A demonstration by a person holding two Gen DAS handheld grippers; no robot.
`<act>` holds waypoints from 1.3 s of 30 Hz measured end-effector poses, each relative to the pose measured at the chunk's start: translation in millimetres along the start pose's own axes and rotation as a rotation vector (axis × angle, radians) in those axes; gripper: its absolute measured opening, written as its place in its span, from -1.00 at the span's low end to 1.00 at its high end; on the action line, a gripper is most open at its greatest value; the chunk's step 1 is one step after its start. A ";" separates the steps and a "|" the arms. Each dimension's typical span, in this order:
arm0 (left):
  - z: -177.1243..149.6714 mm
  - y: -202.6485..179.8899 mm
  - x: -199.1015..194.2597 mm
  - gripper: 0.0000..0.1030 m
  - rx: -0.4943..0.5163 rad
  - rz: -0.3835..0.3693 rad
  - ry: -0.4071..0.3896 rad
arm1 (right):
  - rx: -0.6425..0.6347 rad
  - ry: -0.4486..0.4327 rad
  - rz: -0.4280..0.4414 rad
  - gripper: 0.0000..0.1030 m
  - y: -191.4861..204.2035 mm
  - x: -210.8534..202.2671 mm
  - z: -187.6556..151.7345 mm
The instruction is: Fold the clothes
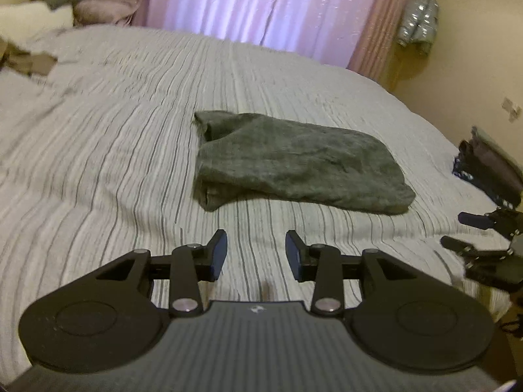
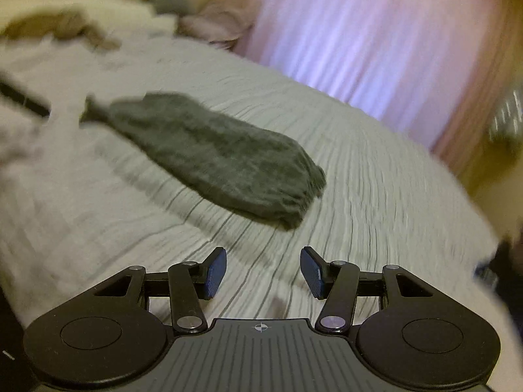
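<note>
Hovering over the striped bedspread [image 1: 114, 137], the left tongs [image 1: 256, 254] are spread wide with nothing between their blue pads. The right tongs [image 2: 263, 272] are released too, with bare bedding visible in the gap. In the left wrist view the right tongs also appear at the far right edge, above the bed's corner, with their fingers apart.

Just ahead of both tongs lies the dark grey garment [image 1: 294, 163], folded into a thick bundle flat on the bed and touched by neither tool. One narrower end bunches toward the head of the bed; the broader end points toward the pink curtain's [image 1: 268, 3] side. The right wrist view is motion-blurred, yet it shows the same garment [image 2: 212, 156] lying diagonally ahead and to the left.

Farther out, a dark bag or case [image 1: 490, 166] sits at the bed's right edge; its contents cannot be made out. Brownish clothing [image 1: 26, 58] lies crumpled near the pillows, and a silvery padded jacket [image 1: 416, 23] hangs on the wall beside the curtain.
</note>
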State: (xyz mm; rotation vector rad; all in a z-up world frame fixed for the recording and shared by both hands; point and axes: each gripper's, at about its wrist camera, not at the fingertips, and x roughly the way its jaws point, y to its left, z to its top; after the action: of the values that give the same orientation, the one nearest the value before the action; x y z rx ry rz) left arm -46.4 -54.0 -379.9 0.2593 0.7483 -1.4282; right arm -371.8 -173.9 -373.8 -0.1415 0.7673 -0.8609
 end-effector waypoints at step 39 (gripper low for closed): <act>-15.6 -99.9 -89.8 -0.52 0.709 -0.019 0.112 | 1.226 0.011 0.120 0.05 -107.5 -74.3 -106.2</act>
State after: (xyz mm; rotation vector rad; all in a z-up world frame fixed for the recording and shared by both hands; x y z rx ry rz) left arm -143.0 10.5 -310.7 0.8843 0.3044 -1.6680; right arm -540.0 -171.3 -366.5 0.9836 0.1530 -1.0822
